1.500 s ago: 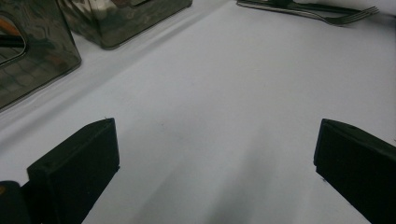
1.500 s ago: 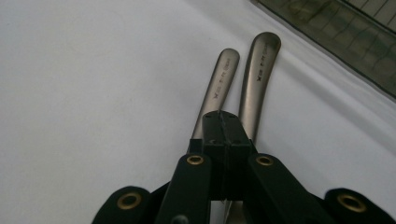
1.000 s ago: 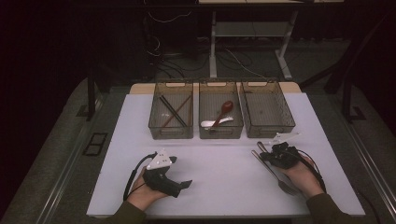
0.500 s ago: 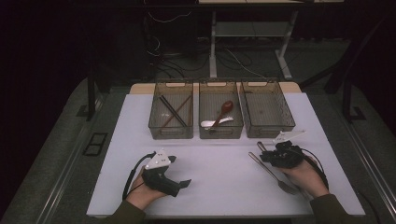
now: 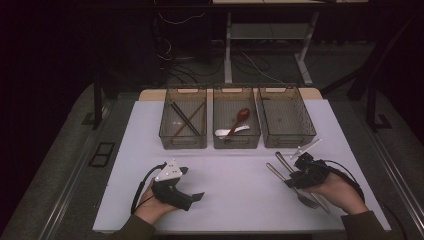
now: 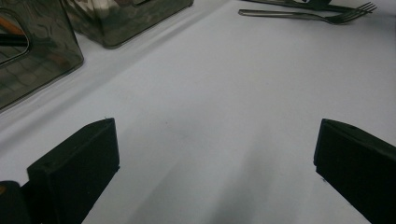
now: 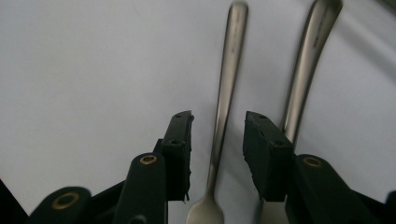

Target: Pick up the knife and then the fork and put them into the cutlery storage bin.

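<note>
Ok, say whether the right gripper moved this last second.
Yes, slightly: the right gripper has eased up and rightward off the forks lying on the table. Its jaws have just been opening, one handle loose between them.

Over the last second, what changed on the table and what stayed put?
The right gripper has lifted slightly and its fingers have just been opening; a fork handle lies between them, untouched by the pads. The left gripper kept resting on the table, fingers wide apart. The three bins and their contents did not move.

Right gripper (image 5: 289, 172) over fork (image 5: 296, 189)
</note>
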